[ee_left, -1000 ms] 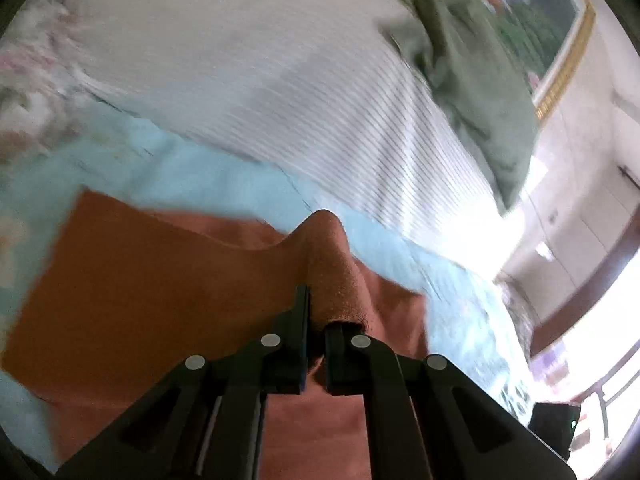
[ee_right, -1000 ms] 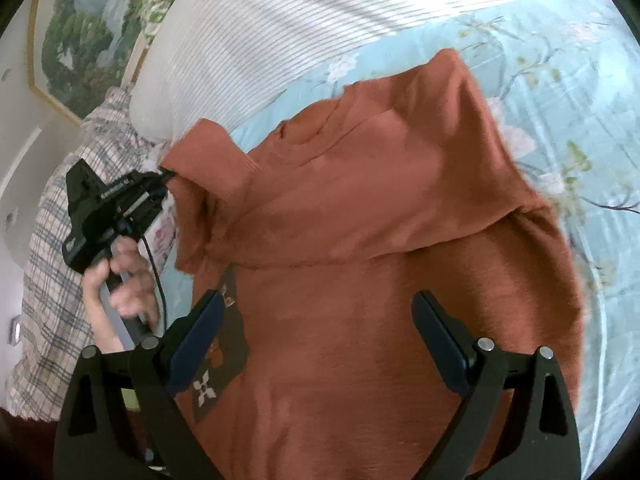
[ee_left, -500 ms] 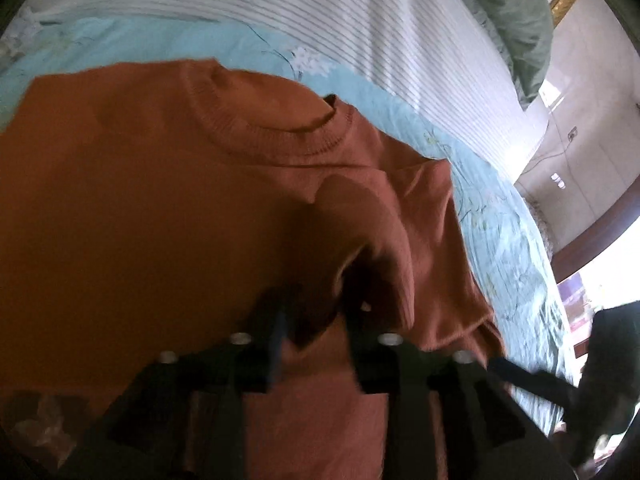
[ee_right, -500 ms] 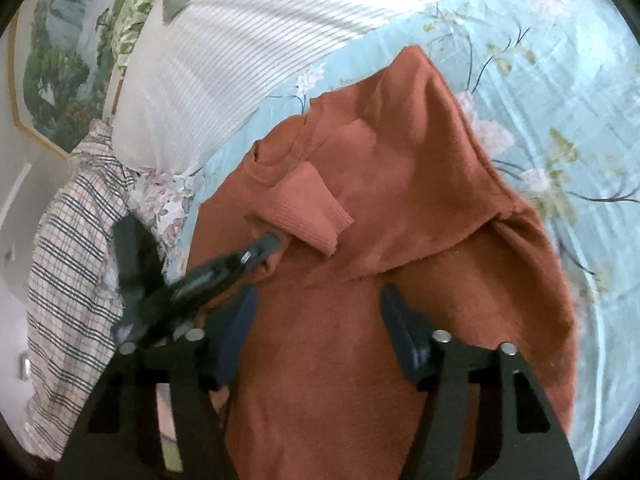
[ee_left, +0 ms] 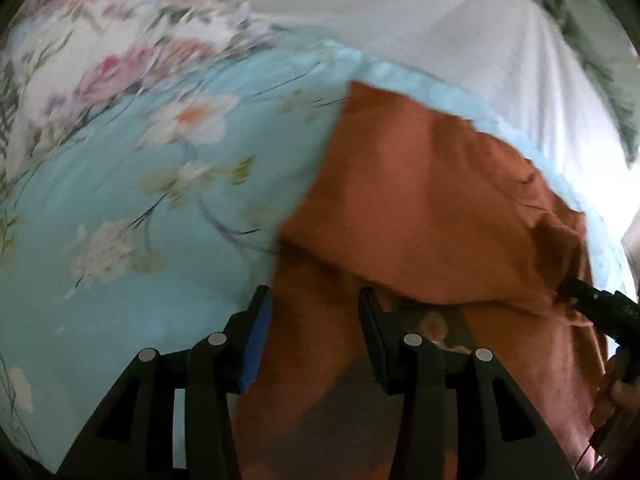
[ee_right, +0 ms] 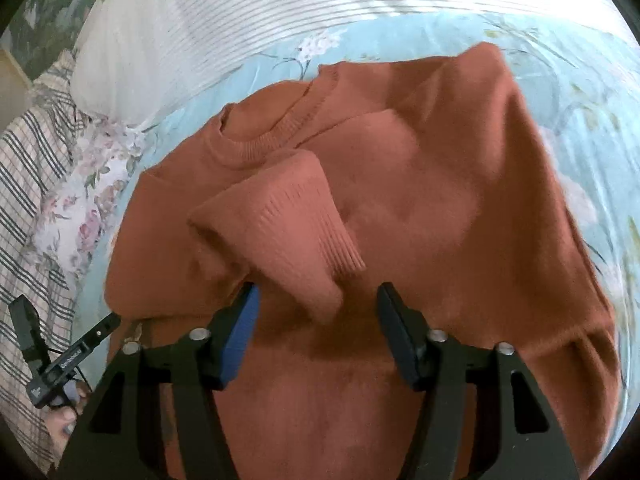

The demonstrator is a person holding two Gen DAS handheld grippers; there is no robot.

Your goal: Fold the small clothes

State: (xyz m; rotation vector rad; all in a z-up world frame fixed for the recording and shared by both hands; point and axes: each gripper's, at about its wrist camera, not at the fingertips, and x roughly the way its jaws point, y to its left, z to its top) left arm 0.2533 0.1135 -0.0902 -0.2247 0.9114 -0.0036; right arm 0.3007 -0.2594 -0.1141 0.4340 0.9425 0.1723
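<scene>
Left wrist view. The left claw [ee_left: 314,322] points steeply down at the left edge of a rust-orange sweater [ee_left: 432,208] lying on a bed sheet [ee_left: 132,184], pale blue with flowers. Its jaws have just been opening and stand apart, released; sweater fabric lies under and between them, but the pads do not press on it. The picture is motion-blurred, so whether a fingertip brushes the cloth cannot be told. The sweater's left edge runs up the frame toward a white striped pillow [ee_left: 460,28]. At the right margin the right claw [ee_left: 592,308] enters as a dark bar, with a hand [ee_left: 616,396] behind it.

Right wrist view. The sweater [ee_right: 440,200] lies flat, its long axis running from the hem near the camera up to the ribbed neckline [ee_right: 264,140], which points toward the striped pillow [ee_right: 224,36]. One sleeve [ee_right: 288,224] is folded across the chest, its ribbed cuff toward the lower right. The right claw [ee_right: 316,312] has just been closing; its blue pads still show a gap, with the lower fold of the sleeve between them and no visible pinch. At lower left, the left claw [ee_right: 110,322] reaches the sweater's edge, beside a plaid blanket [ee_right: 28,184].
</scene>
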